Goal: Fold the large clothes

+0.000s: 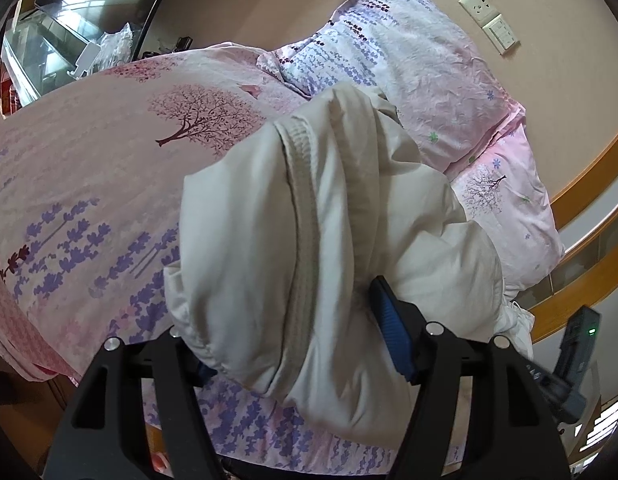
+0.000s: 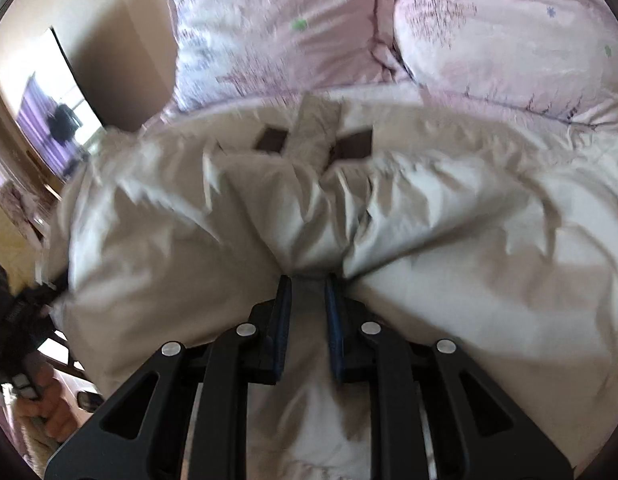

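A large cream-white padded garment (image 1: 329,248) with a ribbed band is bunched up and held above the bed. My left gripper (image 1: 301,344) has a thick fold of it between its jaws; the right blue pad (image 1: 393,336) shows, the left one is mostly hidden under cloth. In the blurred right wrist view the same garment (image 2: 449,248) spreads wide, with two dark patches beside a central strip. My right gripper (image 2: 307,296) is shut on a pinch of the garment, its blue pads close together.
The bed has a pink sheet (image 1: 89,168) printed with trees and lavender. Two matching pillows (image 1: 421,64) lie at the head. A wooden bed frame (image 1: 589,160) curves at the right. Wall sockets (image 1: 489,20) sit above. A mirror (image 2: 57,120) is at the left.
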`<state>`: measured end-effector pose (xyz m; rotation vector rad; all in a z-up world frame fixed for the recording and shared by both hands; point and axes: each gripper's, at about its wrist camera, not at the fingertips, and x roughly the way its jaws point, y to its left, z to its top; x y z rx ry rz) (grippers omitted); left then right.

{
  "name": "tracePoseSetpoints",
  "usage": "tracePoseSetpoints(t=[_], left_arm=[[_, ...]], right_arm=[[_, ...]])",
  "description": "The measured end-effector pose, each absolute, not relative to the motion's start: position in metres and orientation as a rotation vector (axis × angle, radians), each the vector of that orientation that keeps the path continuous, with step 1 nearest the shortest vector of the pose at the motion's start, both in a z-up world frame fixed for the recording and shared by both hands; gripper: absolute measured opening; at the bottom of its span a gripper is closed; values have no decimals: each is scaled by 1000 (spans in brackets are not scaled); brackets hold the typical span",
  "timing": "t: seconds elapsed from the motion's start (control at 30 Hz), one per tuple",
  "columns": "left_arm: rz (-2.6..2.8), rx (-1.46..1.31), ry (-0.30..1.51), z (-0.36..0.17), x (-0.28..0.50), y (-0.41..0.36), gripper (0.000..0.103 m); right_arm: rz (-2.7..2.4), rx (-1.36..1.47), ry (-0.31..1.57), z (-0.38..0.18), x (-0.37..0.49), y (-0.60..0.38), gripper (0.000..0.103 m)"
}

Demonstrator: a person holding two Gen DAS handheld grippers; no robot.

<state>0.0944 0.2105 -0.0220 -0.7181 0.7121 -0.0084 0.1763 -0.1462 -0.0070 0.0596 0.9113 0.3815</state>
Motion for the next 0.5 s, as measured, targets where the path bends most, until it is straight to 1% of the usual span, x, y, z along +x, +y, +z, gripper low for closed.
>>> tracePoseSetpoints(t=[0.1, 0.17, 0.23, 0.3, 0.37, 0.5], left_arm=[[-8, -717, 709, -22, 94, 210, 66], [-7, -722, 706, -23, 94, 211, 66], [-7, -731, 699, -24, 93, 212, 66], [-11, -735, 681, -22, 92, 212, 64], [-4, -717, 661, -18, 90, 211, 58], [1, -709, 658, -16, 92, 208, 57]], right_arm=[[403, 60, 866, 7, 178, -141, 18], [412, 59, 871, 11, 188, -134, 18], [395, 41, 921, 5, 203, -127, 18], [398, 39, 1036, -15, 223, -120, 18], [401, 36, 1071, -19, 230, -119, 18], [409, 27, 1071, -17, 227, -121, 18]])
